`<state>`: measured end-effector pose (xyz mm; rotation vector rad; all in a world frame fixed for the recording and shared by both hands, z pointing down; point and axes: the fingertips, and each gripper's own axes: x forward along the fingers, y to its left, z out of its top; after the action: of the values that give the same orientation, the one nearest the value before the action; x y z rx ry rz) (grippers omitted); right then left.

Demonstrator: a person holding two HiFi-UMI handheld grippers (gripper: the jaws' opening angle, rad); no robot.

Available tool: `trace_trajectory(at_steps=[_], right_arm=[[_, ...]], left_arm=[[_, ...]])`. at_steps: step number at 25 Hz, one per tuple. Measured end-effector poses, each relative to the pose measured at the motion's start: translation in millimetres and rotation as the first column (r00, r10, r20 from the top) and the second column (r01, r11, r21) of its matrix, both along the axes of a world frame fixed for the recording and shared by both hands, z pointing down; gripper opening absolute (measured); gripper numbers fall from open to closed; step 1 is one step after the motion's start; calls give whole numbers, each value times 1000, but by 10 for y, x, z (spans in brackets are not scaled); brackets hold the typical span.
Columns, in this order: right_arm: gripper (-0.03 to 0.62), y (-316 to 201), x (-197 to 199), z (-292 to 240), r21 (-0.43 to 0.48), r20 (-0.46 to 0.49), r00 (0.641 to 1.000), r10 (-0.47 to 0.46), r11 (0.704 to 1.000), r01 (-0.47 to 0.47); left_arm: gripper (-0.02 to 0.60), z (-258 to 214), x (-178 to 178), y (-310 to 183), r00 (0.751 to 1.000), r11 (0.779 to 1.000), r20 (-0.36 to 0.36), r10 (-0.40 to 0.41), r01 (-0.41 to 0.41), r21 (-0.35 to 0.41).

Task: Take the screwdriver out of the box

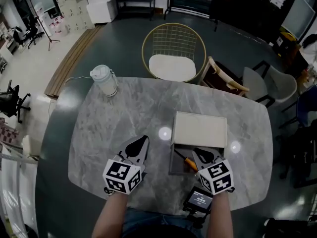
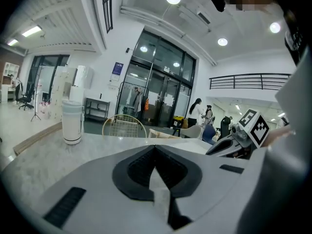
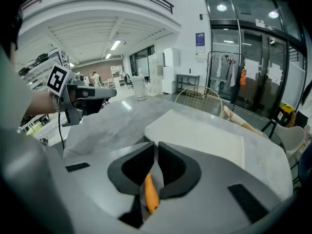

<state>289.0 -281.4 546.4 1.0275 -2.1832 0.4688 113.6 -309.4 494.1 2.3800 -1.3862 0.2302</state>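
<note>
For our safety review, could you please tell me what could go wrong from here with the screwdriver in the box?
1. The right gripper is over the open box with its jaws nearly together. The screwdriver shows its orange handle behind them, not between the pads, so the gripper may nudge it instead of gripping.
2. The left gripper is off to the side over the table, so nothing steadies the box; it could slide.

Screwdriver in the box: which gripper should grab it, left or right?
Right, probably. The right gripper hangs over the open box, with the screwdriver and its orange handle just under its shut jaws. The left gripper is off to the side, over bare table.
</note>
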Motion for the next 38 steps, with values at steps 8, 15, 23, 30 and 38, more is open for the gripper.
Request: trace_trajectory(at_steps=[8, 15, 23, 30, 38], right_arm=[[115, 221, -102, 560, -174, -127, 985, -120, 980, 98], [123, 407, -151, 877, -302, -218, 951, -221, 942, 150], [112, 383, -85, 1097, -364, -327, 900, -288, 917, 161], [98, 407, -75, 1128, -396, -323, 895, -307, 903, 167], [95, 417, -65, 1021, -341, -346, 892, -290, 925, 169]], left_arm=[[12, 324, -20, -20, 1000, 997, -16, -1, -1, -80], [12, 450, -146, -29, 999, 994, -22, -27, 24, -109], [12, 496, -254, -70, 999, 992, -28, -37, 33, -120], [12, 447, -289, -109, 999, 993, -30, -29, 25, -116], [12, 332, -285, -119, 1000, 996, -21, -15, 13, -86]])
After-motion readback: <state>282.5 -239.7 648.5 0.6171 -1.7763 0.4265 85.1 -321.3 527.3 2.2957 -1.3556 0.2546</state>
